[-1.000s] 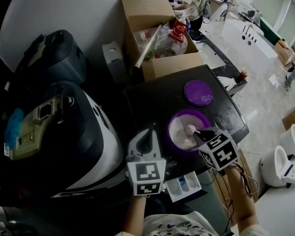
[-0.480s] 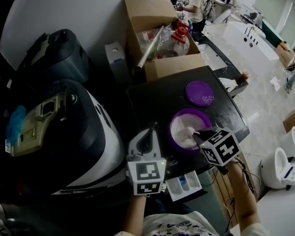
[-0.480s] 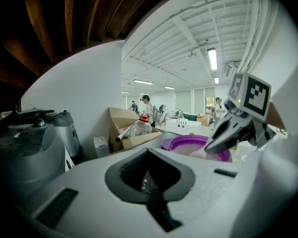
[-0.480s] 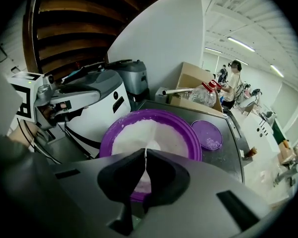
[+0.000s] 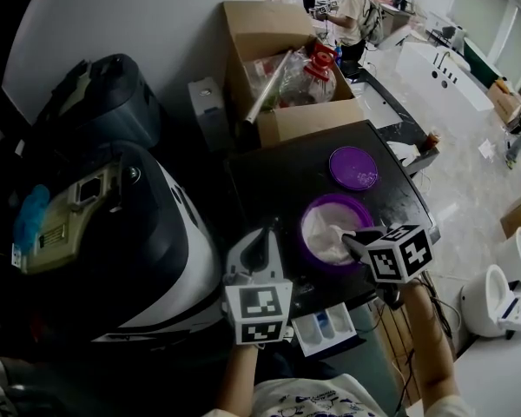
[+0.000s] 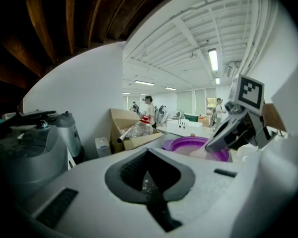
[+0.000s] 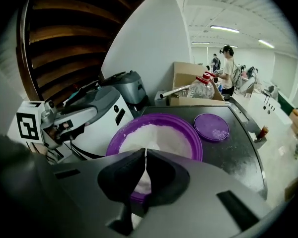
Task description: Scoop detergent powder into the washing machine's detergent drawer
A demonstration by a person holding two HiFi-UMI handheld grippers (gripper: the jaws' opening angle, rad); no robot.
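A purple bowl [image 5: 306, 214] of white detergent powder [image 7: 156, 135] stands on the dark machine top [image 5: 269, 176]. My right gripper [image 5: 354, 238] reaches into the bowl from the right. It is shut on the thin handle of a white scoop [image 5: 340, 230], whose front end lies in the powder. From the right gripper view the handle shows as a white strip between the closed pads of this gripper [image 7: 144, 157]. My left gripper [image 5: 264, 234] hangs just left of the bowl, shut and holding nothing. The white detergent drawer [image 5: 326, 327] stands pulled out at the near edge, between my two arms.
The bowl's purple lid [image 5: 353, 167] lies behind it, dusted with powder. An open cardboard box [image 5: 288, 115] with bottles and a tube stands at the back. A rounded black-and-white appliance [image 5: 148, 233] fills the left. The top's right edge drops to the floor.
My right gripper has drifted a little right and up while the scoop stays in the powder. The left gripper has not moved.
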